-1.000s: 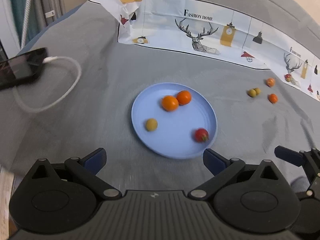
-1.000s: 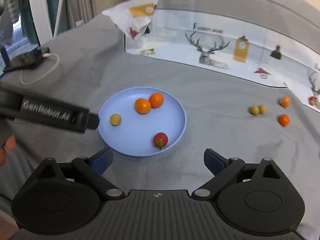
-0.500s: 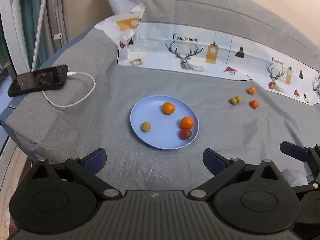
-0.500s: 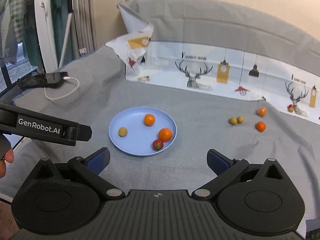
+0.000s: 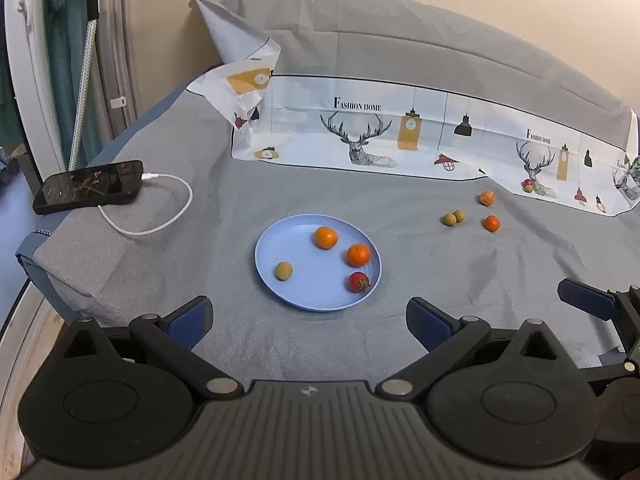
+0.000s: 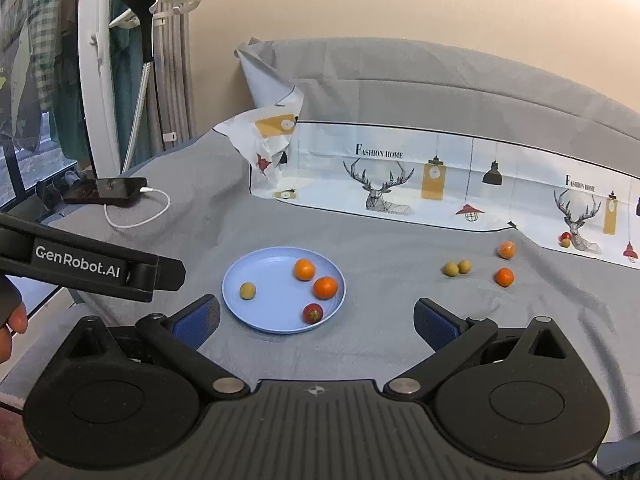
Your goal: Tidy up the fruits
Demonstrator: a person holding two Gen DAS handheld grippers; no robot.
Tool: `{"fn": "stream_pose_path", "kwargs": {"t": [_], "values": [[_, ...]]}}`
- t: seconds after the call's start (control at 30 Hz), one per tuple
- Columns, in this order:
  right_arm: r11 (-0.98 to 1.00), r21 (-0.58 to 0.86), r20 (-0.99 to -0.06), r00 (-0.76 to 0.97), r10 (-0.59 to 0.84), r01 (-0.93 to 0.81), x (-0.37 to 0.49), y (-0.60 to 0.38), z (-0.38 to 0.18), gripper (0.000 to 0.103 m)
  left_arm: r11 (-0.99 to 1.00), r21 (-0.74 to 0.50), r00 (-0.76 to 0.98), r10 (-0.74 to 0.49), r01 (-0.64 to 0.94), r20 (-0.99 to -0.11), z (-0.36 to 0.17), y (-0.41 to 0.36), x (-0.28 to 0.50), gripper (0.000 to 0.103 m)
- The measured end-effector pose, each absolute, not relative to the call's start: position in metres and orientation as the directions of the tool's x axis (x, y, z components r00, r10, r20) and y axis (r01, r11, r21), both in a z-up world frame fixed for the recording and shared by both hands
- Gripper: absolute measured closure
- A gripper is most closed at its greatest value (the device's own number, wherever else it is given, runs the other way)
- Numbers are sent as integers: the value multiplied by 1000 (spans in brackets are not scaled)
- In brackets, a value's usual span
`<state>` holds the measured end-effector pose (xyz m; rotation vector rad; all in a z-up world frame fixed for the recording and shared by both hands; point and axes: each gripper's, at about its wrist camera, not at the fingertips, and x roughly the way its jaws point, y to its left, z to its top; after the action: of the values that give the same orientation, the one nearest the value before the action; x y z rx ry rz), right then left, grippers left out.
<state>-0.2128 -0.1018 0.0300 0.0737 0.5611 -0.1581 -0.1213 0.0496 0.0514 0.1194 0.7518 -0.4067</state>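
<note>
1. Fruits sit in two groups on the grey bedspread [image 5: 400,200]; we hold both grippers low at its near edge, above the cloth, gripping nothing.
2. Far left, a phone [image 5: 90,186] lies by the left edge with a white cable [image 5: 160,216] looping from it.
3. Our left gripper [image 5: 310,320] has its jaws wide apart, the blue plate [image 5: 316,296] framed between them.
4. Across the plate we see a yellow-green fruit [image 5: 284,271], two oranges [image 5: 326,237] [image 5: 358,255] just apart, and a red tomato [image 5: 359,282] at the near-right rim.
5. Our right gripper [image 6: 316,322] likewise has its jaws spread wide and empty.
6. Right of the plate, well apart from it, two small yellow-green fruits [image 5: 453,217] touch on the cloth, with two loose oranges [image 5: 487,198] [image 5: 491,223] just beyond them.
7. A printed deer sheet [image 5: 400,136] runs along the far edge, two tiny fruits [image 5: 528,186] resting on its right part.
</note>
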Motion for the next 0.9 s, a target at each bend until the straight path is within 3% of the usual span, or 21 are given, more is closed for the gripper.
{"fn": "stream_pose_path", "kwargs": {"t": [0.9], "values": [[982,39,-565,815,-131,185,-203,-104,23,1,916,-40,638,-309,398,-705,44,46,-107,0]]}}
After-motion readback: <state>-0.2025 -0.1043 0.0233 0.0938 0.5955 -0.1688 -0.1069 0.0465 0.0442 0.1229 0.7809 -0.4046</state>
